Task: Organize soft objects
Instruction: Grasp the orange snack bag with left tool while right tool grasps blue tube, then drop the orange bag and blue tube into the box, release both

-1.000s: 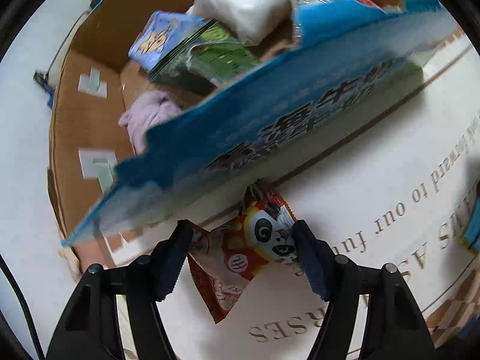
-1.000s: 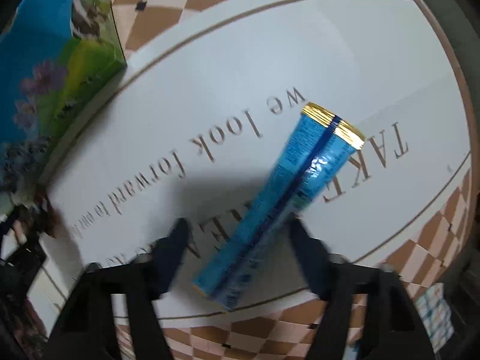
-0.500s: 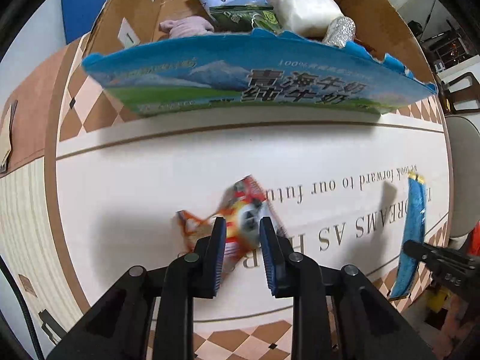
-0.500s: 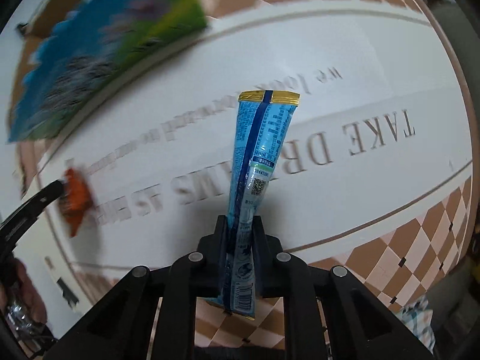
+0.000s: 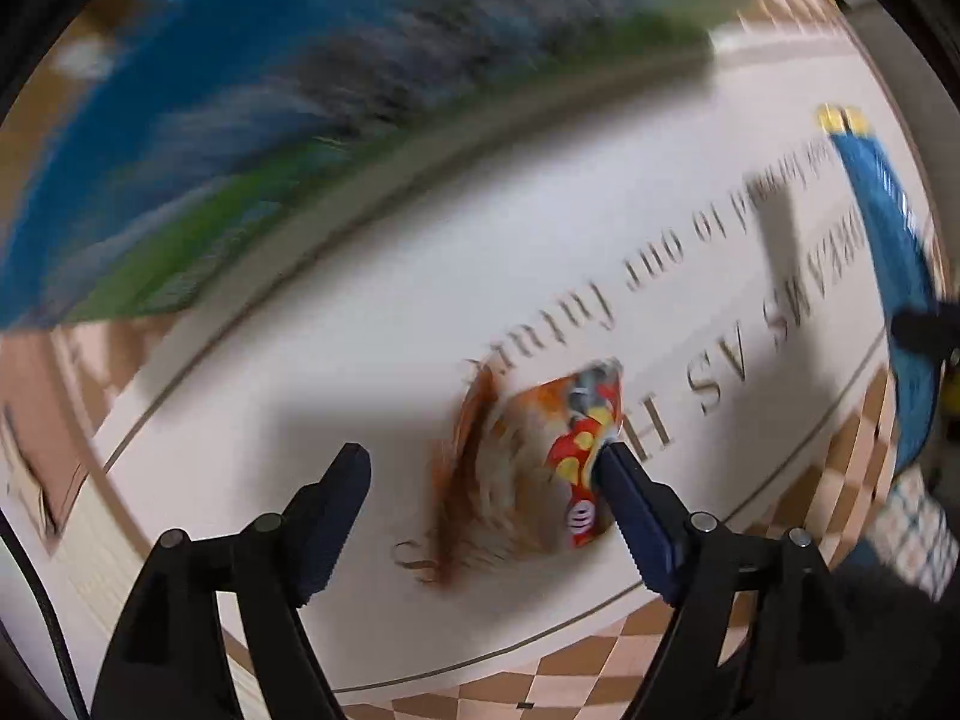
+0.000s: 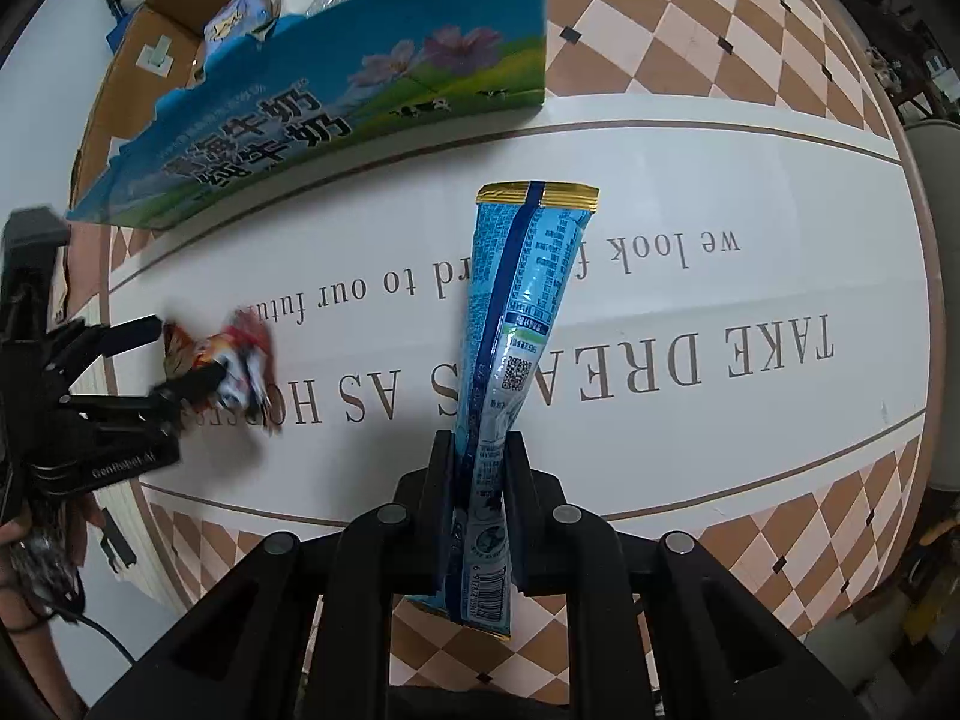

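Note:
My left gripper (image 5: 483, 465) is open; a blurred orange snack packet (image 5: 534, 462) lies between its fingers, against the right one. The same gripper (image 6: 180, 354) and packet (image 6: 222, 360) show at the left of the right wrist view. My right gripper (image 6: 477, 450) is shut on a long blue snack pouch (image 6: 516, 312) with a gold top seal, held up above the table. That pouch (image 5: 888, 252) shows at the right edge of the left wrist view. An open cardboard box (image 6: 336, 90) with a blue printed front wall holds several soft packets.
The white tabletop (image 6: 750, 180) carries printed lettering and has a brown and cream checkered border (image 6: 690, 42). The box (image 5: 300, 108) fills the top of the left wrist view, blurred. A person's hand (image 6: 36, 552) holds the left gripper.
My left gripper has opened from shut on the orange packet, which now sits loose between the fingers. The right gripper stays shut on the blue pouch and has swung toward the box.

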Demonstrator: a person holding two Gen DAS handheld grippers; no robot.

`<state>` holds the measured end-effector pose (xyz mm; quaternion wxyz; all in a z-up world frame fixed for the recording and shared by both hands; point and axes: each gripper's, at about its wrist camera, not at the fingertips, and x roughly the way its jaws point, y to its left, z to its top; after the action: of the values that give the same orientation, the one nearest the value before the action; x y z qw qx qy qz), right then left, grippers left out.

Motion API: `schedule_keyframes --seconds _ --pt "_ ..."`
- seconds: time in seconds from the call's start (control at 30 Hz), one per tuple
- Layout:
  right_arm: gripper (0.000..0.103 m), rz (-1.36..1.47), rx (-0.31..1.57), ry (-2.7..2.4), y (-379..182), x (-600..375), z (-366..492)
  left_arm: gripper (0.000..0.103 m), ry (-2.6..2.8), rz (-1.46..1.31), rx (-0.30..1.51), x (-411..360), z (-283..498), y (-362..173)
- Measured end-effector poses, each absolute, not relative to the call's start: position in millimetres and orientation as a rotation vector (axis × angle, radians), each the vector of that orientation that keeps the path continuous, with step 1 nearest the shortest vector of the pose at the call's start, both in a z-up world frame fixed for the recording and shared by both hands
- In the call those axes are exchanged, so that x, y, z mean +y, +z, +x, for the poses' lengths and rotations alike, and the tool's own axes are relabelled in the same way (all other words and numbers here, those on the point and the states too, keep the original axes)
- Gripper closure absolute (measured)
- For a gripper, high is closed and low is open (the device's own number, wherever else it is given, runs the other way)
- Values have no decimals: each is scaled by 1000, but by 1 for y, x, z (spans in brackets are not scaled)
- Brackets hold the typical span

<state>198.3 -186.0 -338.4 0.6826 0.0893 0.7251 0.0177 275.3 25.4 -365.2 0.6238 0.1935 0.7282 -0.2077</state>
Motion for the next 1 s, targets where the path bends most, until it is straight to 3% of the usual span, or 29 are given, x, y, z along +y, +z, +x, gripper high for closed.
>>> schedule_keyframes --seconds 0.13,0.27,0.37,0.53,0.73,0.87,1.0 --pt "87 196 1636 37 -346 -183 201 25 -498 575 1681 3 270 -385" --pt "87 190 1629 34 -345 -185 200 41 -468 511 1624 -3 264 -381" --pt "87 185 1617 29 -341 -190 199 45 -450 441 1572 3 259 -366" --pt "87 200 1593 59 -319 -192 202 46 -422 291 1481 16 262 -310" --pt "87 162 1462 147 -243 -186 244 46 -354 126 1320 26 310 -211" --pt "87 91 1379 163 -199 -180 302 46 -271 109 1280 30 351 -204" --pt "87 9 1378 131 -195 -169 377 46 -215 55 1298 54 407 -211"
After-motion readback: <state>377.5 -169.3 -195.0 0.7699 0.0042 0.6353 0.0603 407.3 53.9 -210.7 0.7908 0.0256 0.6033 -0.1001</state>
